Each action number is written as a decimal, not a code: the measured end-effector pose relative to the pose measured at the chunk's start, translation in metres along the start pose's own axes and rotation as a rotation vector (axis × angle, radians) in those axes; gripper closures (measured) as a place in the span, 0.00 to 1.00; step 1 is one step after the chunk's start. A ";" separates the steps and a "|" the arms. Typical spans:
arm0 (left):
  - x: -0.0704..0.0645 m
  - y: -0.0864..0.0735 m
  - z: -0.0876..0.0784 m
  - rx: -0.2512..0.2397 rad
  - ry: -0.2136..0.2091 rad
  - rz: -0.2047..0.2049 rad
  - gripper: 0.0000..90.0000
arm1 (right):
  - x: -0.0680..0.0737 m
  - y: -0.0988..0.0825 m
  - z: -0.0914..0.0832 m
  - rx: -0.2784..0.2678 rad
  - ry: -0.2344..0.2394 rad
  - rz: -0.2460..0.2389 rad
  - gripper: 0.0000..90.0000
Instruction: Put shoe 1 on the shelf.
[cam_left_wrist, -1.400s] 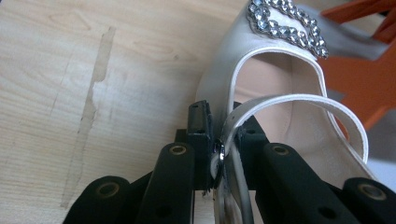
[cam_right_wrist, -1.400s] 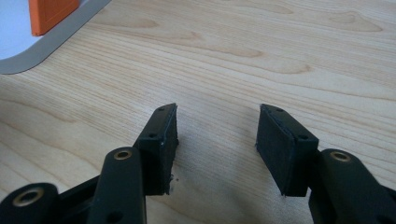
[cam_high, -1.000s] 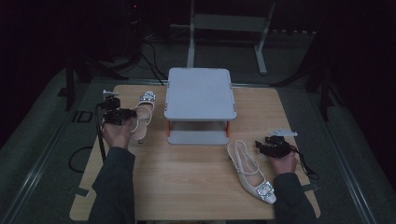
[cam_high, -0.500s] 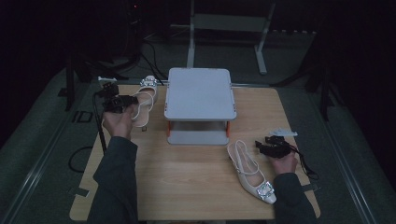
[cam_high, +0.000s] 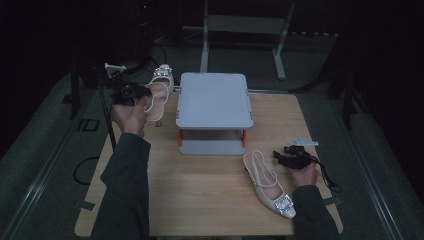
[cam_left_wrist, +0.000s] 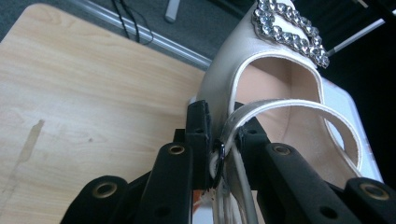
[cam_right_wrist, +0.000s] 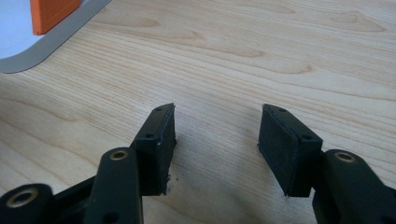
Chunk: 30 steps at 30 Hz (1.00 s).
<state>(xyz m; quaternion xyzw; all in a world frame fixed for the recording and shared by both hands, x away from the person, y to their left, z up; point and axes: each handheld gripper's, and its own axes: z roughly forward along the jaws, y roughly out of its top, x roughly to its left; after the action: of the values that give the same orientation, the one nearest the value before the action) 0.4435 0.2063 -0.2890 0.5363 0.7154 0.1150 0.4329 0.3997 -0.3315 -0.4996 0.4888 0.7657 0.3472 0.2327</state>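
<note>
A cream slingback shoe (cam_high: 159, 92) with a rhinestone buckle (cam_left_wrist: 287, 29) hangs lifted over the table's far left corner. My left gripper (cam_high: 131, 94) is shut on its heel strap (cam_left_wrist: 233, 126), the strap pinched between the two black jaws. A second matching shoe (cam_high: 268, 182) lies flat on the table at the front right, buckle toward the front edge. Just right of that shoe, my right gripper (cam_high: 292, 159) rests low over the wood with its jaws open and nothing between its fingertips (cam_right_wrist: 156, 140).
A grey two-level shoe rack (cam_high: 214, 100) with orange legs (cam_right_wrist: 51, 14) stands at the middle back of the wooden table (cam_high: 210, 190). Cables trail off the left side, and a metal stand (cam_high: 245, 30) sits on the floor beyond.
My left gripper has carried its shoe up and away toward the table's far left corner. The right gripper and the front shoe have stayed put.
</note>
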 end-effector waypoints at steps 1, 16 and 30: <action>-0.004 0.001 0.000 0.000 -0.002 0.002 0.88 | 0.000 0.000 0.000 0.000 0.000 0.000 0.51; -0.072 -0.001 0.032 0.055 -0.017 0.036 0.88 | 0.000 0.000 0.000 0.002 0.001 0.001 0.51; -0.101 -0.014 0.060 0.099 0.025 0.018 0.88 | -0.001 0.000 0.000 0.000 0.002 0.002 0.51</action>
<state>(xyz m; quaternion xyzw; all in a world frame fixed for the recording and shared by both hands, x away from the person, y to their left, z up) 0.4834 0.0948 -0.2836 0.5621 0.7205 0.0901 0.3959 0.4006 -0.3326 -0.4994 0.4891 0.7657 0.3477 0.2315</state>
